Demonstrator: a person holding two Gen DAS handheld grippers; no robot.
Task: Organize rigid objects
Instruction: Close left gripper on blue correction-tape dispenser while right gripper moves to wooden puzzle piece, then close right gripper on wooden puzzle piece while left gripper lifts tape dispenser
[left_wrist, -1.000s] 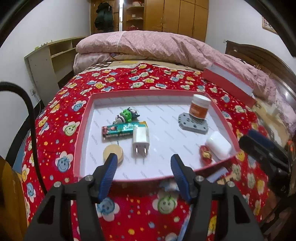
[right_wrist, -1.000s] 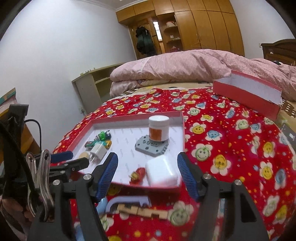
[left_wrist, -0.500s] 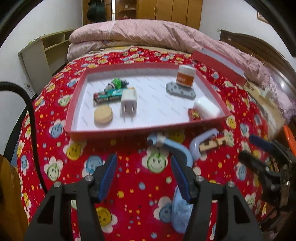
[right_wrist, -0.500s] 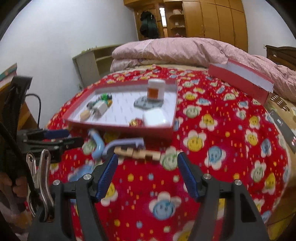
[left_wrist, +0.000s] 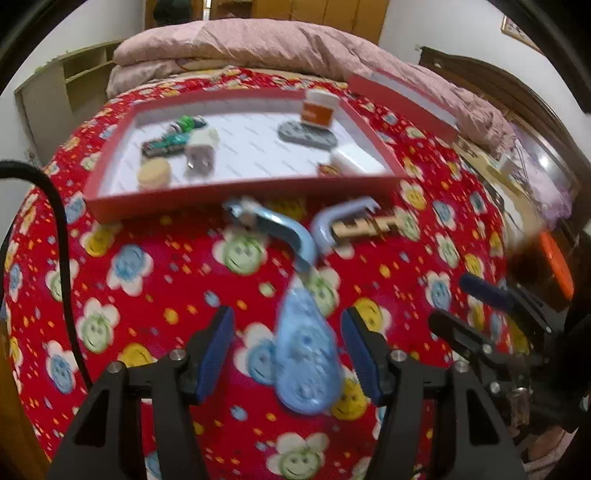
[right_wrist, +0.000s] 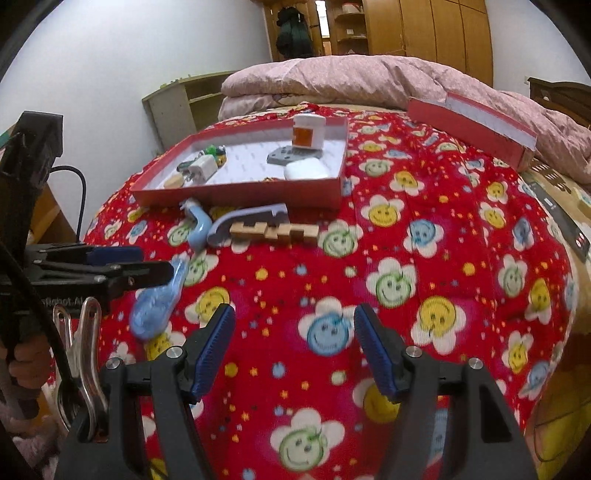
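Observation:
A red tray (left_wrist: 236, 195) (right_wrist: 240, 190) on the red flowered bedspread holds a white charger (left_wrist: 201, 149), an orange jar (left_wrist: 318, 108), a grey plate (left_wrist: 306, 134), a white case (right_wrist: 306, 170) and small items. In front of the tray lie a light blue tool (left_wrist: 295, 314) (right_wrist: 162, 299), a lilac hook (left_wrist: 332, 221) (right_wrist: 243, 219) and a wooden block piece (left_wrist: 365, 226) (right_wrist: 273, 230). My left gripper (left_wrist: 287, 354) is open, its fingers either side of the blue tool's wide end. My right gripper (right_wrist: 294, 352) is open and empty over bare bedspread.
A red box lid (left_wrist: 402, 98) (right_wrist: 472, 122) lies at the back right against a pink quilt (right_wrist: 369, 79). A shelf unit (right_wrist: 184, 103) stands at the left wall. A black cable (left_wrist: 59, 229) hangs at the left.
Both grippers have drawn back from the tray toward the near edge of the bed. The blue tool now lies between my left fingers. Both stay open.

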